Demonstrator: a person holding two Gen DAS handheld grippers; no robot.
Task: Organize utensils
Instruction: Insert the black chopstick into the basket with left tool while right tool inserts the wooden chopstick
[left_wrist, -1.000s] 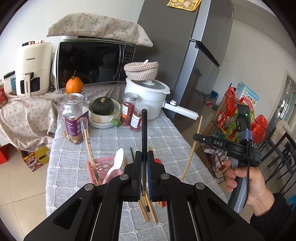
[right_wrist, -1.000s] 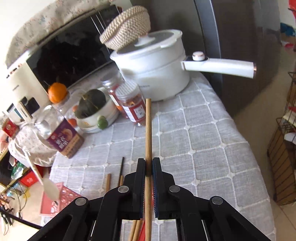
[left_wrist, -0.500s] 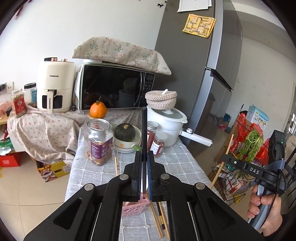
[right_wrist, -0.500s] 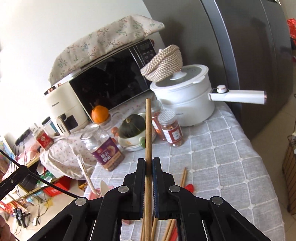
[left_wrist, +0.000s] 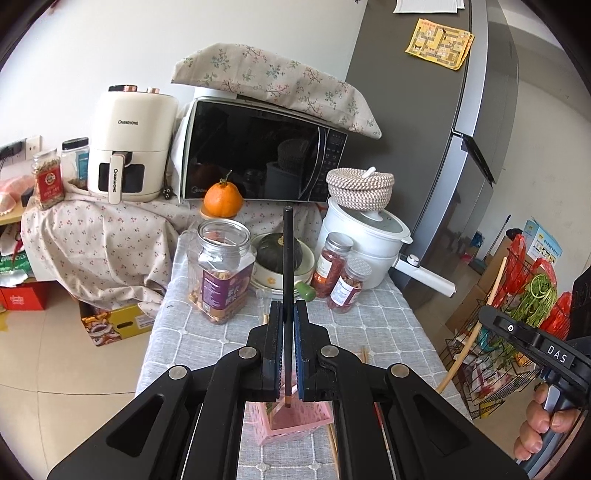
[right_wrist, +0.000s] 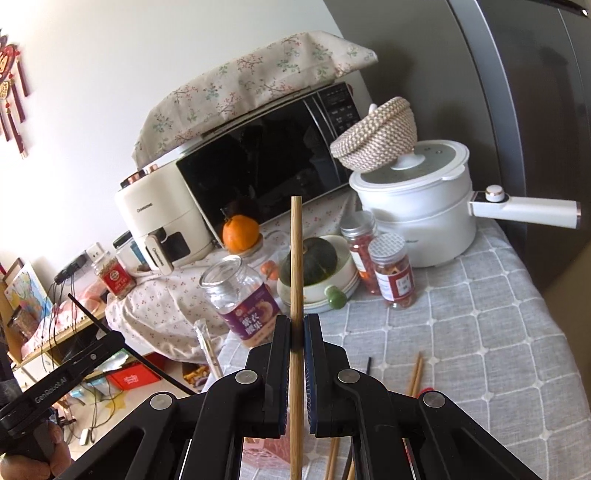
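Observation:
In the left wrist view my left gripper (left_wrist: 288, 308) is shut on a black chopstick (left_wrist: 287, 251) that stands upright between the pads. Its lower tip hangs over a pink slotted basket (left_wrist: 295, 419) on the grey checked tablecloth (left_wrist: 388, 325). At the right edge a hand (left_wrist: 543, 428) holds my right gripper (left_wrist: 487, 317), off the table's side. In the right wrist view that right gripper (right_wrist: 296, 321) is shut on a light wooden chopstick (right_wrist: 296, 251), also upright. Several loose wooden chopsticks (right_wrist: 415, 373) lie on the cloth behind it. The left gripper (right_wrist: 110, 338) shows at lower left.
At the table's far end stand a glass jar (left_wrist: 221, 269), a bowl with a green squash (left_wrist: 280, 254), two spice jars (left_wrist: 343, 277) and a white pot (left_wrist: 369, 243) with a long handle. Behind are a microwave (left_wrist: 258, 155), an air fryer (left_wrist: 129, 147) and a grey fridge (left_wrist: 424, 129). A wire rack (left_wrist: 517, 295) stands right of the table.
Both grippers have drawn back from the table and tilted upward, still shut on their chopsticks. The pink basket now lies right under the left gripper, and the right gripper has risen.

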